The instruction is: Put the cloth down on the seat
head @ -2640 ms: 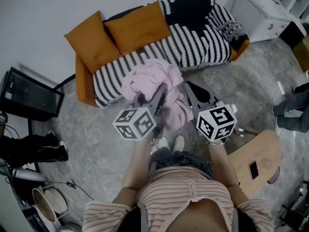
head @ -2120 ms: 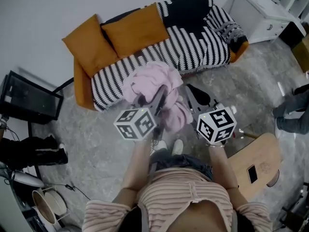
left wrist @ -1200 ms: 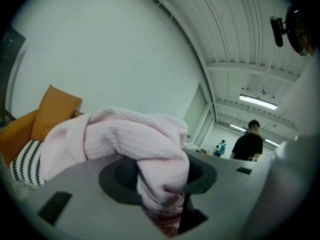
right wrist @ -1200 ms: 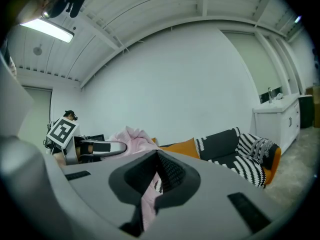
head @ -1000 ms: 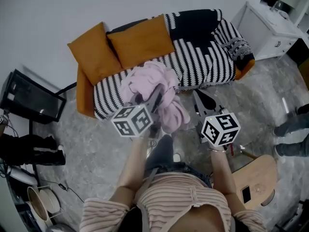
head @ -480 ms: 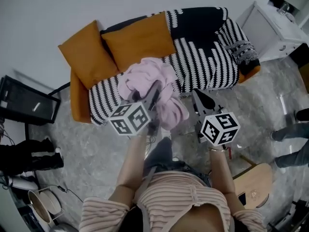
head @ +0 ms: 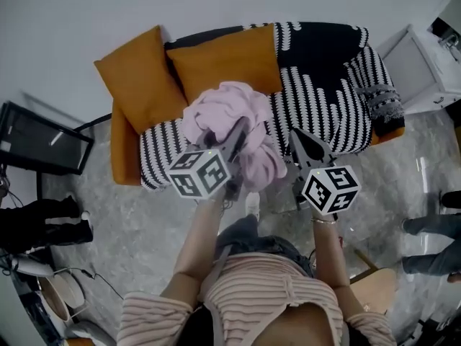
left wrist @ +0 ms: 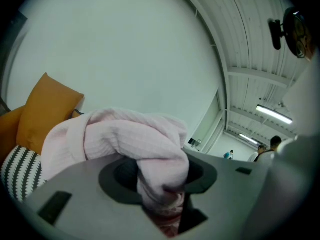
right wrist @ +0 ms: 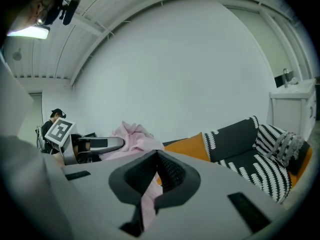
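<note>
A bunched pink cloth [head: 229, 121] hangs in the air over the front edge of the sofa seat [head: 324, 103], which is covered by a black-and-white striped throw. My left gripper [head: 234, 141] is shut on the cloth; in the left gripper view the pink cloth [left wrist: 135, 144] fills the gap between the jaws and spills over them. My right gripper [head: 302, 148] is just right of the cloth, its jaw tips together. In the right gripper view a pink strip [right wrist: 148, 196] shows in the slit between those jaws; I cannot tell whether it is pinched.
Two orange cushions [head: 137, 81] [head: 227, 60] lean on the sofa back at the left. A black screen [head: 39, 139] stands on the floor at the left, a white cabinet [head: 425, 67] at the right. A person's legs [head: 432, 229] are at the right edge.
The sofa has come closer and more central in the head view. The cloth and both grippers now hang over the seat's front edge. The left grip is unchanged.
</note>
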A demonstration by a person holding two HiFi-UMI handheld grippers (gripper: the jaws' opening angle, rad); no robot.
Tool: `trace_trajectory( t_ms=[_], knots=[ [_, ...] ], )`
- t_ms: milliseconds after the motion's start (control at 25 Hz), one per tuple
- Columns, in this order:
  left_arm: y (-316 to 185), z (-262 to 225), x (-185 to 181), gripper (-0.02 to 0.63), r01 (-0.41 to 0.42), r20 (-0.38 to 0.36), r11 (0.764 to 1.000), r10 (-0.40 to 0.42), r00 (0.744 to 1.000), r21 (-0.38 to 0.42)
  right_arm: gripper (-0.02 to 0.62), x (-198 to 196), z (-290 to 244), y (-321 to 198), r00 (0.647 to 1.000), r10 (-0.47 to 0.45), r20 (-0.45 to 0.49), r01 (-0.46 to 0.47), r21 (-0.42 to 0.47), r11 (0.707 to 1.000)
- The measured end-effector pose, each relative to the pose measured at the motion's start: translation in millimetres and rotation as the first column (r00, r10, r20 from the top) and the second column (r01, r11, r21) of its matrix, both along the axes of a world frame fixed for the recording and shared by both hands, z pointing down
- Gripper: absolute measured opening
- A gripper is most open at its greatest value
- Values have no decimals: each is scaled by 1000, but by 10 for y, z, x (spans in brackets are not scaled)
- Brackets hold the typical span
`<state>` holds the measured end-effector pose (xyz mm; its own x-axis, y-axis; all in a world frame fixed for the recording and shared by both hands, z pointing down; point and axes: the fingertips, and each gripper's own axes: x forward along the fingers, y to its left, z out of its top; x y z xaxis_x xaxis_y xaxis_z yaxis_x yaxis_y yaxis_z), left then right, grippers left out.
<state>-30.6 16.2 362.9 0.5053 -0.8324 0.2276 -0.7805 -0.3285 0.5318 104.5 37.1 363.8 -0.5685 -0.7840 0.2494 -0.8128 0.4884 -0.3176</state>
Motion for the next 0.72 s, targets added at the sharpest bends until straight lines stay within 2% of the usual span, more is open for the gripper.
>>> trace_trajectory(
  t_ms=[720],
  knots=[
    [-629, -109, -575, 190, 87, -57, 996, -87, 995, 8, 8, -511, -32, -743, 996, -75, -41, 74, -22, 997]
  ],
)
